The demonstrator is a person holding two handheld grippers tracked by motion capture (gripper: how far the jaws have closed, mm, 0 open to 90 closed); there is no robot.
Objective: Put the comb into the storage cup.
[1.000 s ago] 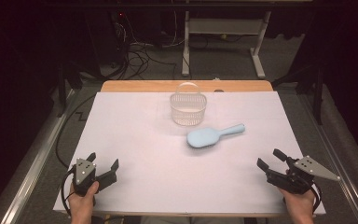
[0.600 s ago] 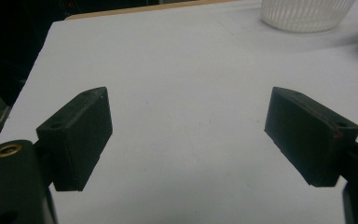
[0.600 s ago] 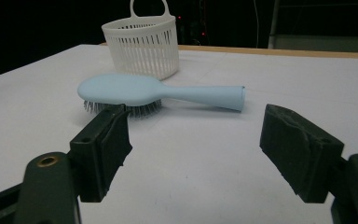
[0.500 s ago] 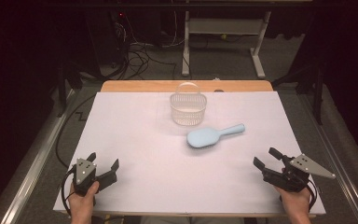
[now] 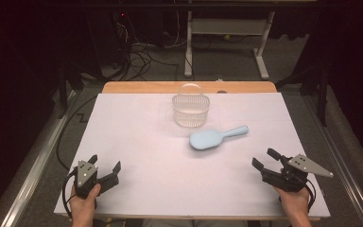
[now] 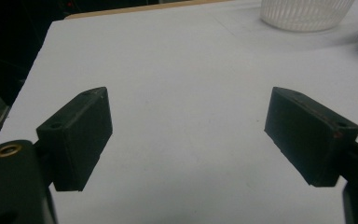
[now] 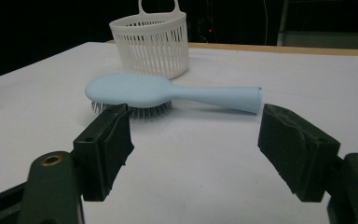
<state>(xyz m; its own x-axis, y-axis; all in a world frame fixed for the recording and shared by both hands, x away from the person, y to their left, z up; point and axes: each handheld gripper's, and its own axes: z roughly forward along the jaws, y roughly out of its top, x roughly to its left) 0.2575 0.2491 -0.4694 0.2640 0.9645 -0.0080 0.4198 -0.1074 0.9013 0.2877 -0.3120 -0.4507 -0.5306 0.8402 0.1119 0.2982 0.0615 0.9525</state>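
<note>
nothing is gripped yet: the left claw at about 7 o'clock and the right claw at about 5 o'clock both rest low on the white counter with jaws spread wide and empty. the right claw faces the light blue hairbrush, lying bristles down just past centre toward 1 o'clock, so it looks like an approach, and the likely next move is closing on the handle. beyond it at 12 o'clock the white slatted basket stands upright and looks empty.
</note>
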